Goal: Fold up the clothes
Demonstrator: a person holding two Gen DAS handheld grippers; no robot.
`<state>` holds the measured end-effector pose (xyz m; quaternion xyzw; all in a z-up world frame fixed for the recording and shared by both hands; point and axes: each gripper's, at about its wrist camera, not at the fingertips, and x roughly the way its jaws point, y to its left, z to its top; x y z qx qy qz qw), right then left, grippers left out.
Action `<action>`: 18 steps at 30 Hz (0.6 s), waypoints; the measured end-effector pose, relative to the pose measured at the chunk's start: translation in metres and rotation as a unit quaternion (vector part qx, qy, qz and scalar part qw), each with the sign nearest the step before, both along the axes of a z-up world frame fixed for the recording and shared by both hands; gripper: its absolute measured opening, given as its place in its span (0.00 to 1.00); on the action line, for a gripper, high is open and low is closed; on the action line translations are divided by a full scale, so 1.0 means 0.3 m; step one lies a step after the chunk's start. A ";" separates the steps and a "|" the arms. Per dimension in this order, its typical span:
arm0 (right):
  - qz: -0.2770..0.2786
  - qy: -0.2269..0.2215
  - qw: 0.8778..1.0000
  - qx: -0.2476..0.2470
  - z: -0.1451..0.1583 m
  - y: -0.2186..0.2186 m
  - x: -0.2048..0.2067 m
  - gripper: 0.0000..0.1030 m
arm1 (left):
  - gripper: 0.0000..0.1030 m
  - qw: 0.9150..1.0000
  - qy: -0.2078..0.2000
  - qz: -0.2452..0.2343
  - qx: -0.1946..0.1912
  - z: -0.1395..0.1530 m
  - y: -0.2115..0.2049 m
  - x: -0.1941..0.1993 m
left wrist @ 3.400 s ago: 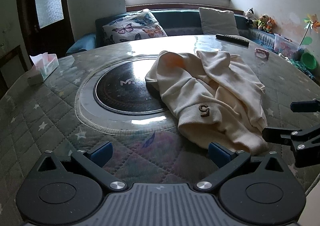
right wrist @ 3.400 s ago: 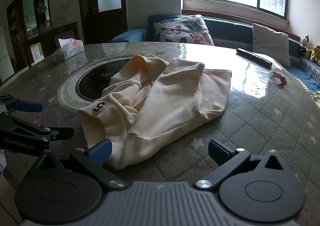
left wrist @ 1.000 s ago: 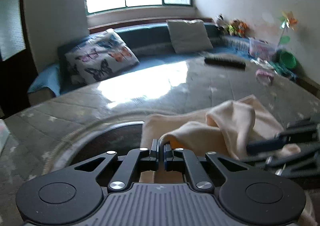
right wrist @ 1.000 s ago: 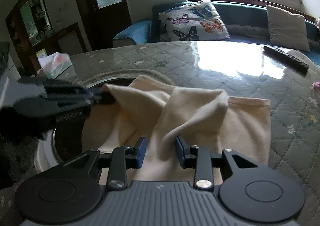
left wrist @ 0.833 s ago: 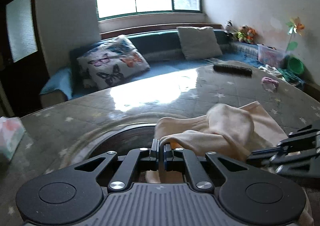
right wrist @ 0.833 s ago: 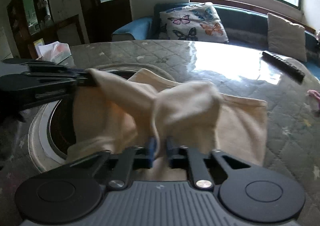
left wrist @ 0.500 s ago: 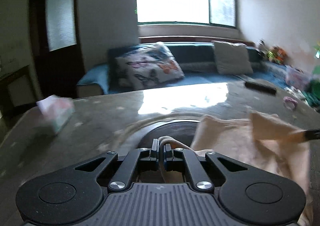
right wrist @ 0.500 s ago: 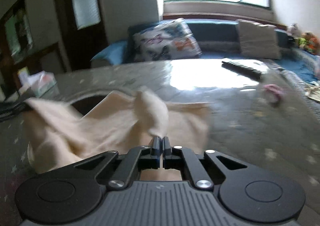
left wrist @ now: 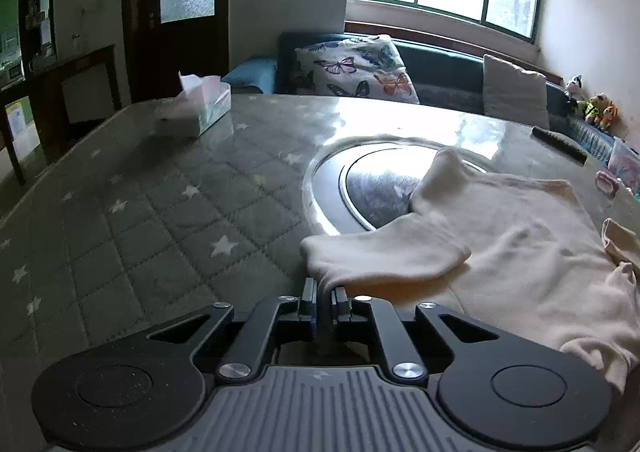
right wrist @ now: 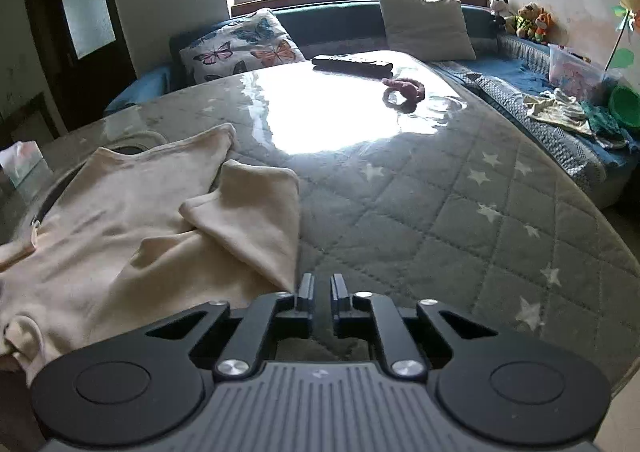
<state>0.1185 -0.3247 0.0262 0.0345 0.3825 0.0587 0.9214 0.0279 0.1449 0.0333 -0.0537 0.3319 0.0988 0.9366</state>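
A cream sweatshirt (left wrist: pixel 520 252) lies spread on the round quilted table (left wrist: pixel 160 212). My left gripper (left wrist: pixel 323 292) is shut on the cuff of its left sleeve (left wrist: pixel 380 260), low over the table. In the right wrist view the sweatshirt (right wrist: pixel 120 232) lies at the left with its other sleeve (right wrist: pixel 256 212) folded over near my right gripper (right wrist: pixel 321 288). The right gripper's jaws stand slightly apart with nothing between them; the sleeve's edge lies just left of the fingertips.
A round black hob (left wrist: pixel 384 184) is set in the table's middle. A tissue box (left wrist: pixel 196 108) stands at the far left. A remote (right wrist: pixel 352 62) and a pink hair tie (right wrist: pixel 404 90) lie near the far edge. A sofa with cushions (right wrist: pixel 240 48) runs behind.
Both grippers pulled the sleeves apart and lowered them, so the sweatshirt now lies spread flat. The right gripper has opened slightly and let go of its sleeve; the left still holds.
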 end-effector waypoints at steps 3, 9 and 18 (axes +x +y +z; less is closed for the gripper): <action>0.015 -0.011 1.000 -0.015 0.010 0.025 0.011 0.36 | 0.26 1.000 -0.001 0.000 0.013 0.007 -0.022 -0.007; 0.065 -0.024 0.996 -0.062 -0.013 0.161 0.064 0.51 | 0.57 0.999 -0.010 -0.006 0.030 0.018 -0.050 -0.008; 0.030 -0.059 0.988 -0.141 -0.028 0.166 0.165 0.55 | 0.75 0.998 -0.020 -0.017 0.060 0.034 -0.076 0.002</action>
